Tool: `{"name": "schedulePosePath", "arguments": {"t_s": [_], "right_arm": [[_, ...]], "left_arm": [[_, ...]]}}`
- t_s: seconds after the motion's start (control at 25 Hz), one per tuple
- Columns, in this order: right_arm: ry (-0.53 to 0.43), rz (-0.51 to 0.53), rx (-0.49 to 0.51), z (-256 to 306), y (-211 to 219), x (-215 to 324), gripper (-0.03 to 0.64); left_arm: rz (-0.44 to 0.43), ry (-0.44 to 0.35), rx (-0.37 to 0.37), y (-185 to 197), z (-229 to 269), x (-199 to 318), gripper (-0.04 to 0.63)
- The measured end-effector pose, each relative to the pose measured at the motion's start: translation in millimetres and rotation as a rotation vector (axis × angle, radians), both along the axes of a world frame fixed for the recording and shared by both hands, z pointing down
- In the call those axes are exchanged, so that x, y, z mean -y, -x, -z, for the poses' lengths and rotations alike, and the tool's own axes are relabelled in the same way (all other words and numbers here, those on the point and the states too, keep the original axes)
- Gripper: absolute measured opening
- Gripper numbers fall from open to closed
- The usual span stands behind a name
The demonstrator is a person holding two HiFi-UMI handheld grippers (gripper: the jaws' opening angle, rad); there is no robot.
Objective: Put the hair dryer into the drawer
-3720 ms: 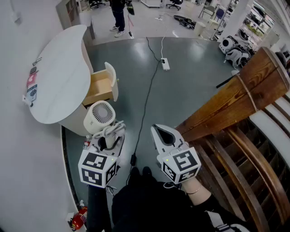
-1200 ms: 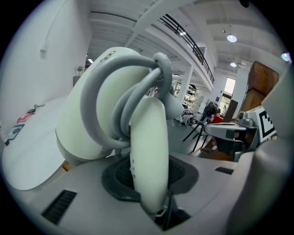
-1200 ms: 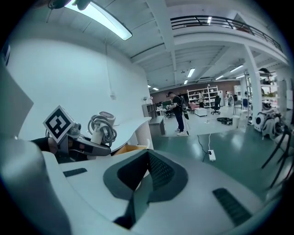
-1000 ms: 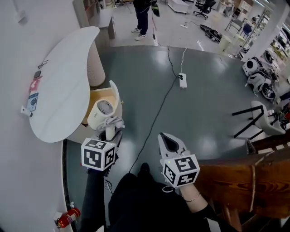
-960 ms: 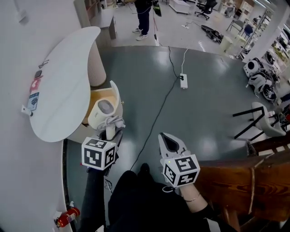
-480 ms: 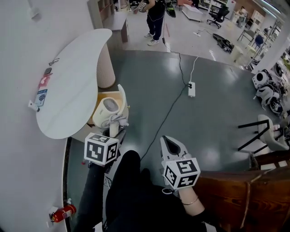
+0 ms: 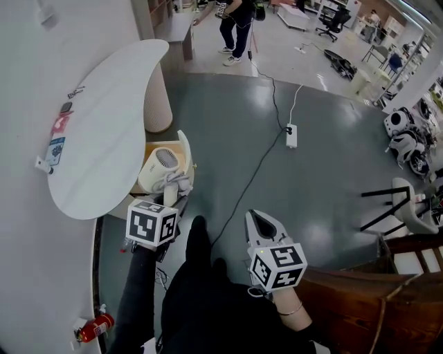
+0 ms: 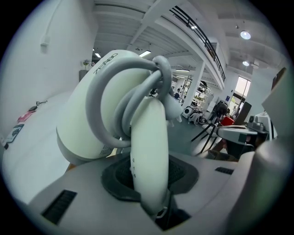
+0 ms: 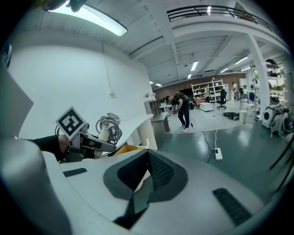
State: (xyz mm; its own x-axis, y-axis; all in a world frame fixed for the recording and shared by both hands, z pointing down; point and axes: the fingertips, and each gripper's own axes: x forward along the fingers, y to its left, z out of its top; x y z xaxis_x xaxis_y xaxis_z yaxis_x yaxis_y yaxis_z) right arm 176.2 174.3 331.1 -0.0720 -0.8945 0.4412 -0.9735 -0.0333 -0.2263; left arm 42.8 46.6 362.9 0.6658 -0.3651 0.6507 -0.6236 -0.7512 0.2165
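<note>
A cream hair dryer (image 7: 159, 168) with its grey cord wound round it hangs over the open wooden drawer (image 7: 183, 147), which sits under the white table (image 7: 97, 124). My left gripper (image 7: 169, 200) is shut on the dryer's handle. In the left gripper view the handle (image 8: 147, 147) stands upright between the jaws, and the dryer's body fills the left. My right gripper (image 7: 257, 222) hovers over the floor to the right, shut with nothing in it. The right gripper view shows the drawer (image 9: 131, 148) past its closed jaws (image 9: 142, 183).
A round column (image 7: 156, 104) holds up the table behind the drawer. A power strip (image 7: 291, 135) and its cable trail across the grey floor. A person (image 7: 239, 21) stands at the far end. Wooden furniture (image 7: 367, 297) is at the lower right, and a fire extinguisher (image 7: 93, 328) at the lower left.
The left gripper has carried the hair dryer forward and slightly down, so its head now sits over the drawer's opening. The right gripper has moved forward a little, still shut.
</note>
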Motion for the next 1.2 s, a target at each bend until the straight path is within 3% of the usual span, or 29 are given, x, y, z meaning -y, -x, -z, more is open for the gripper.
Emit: {"name": "schedulePosePath", "arguments": {"t_s": [0.44,0.64,1.2], "right_arm": [[0.11,0.005,0.004,-32,-7,94,0.002],[0.144,0.051,-0.002,-43,-1,143,0.002],[0.259,0.161,-0.008,-76,24,224,0.002]], "left_arm": [[0.01,0.166,0.022,-8,-67,86,0.114],[0.008,0.202,0.026,-13,-92,121,0.112],[0.063,0.384,0.021,-5,-150,159,0.112]]}}
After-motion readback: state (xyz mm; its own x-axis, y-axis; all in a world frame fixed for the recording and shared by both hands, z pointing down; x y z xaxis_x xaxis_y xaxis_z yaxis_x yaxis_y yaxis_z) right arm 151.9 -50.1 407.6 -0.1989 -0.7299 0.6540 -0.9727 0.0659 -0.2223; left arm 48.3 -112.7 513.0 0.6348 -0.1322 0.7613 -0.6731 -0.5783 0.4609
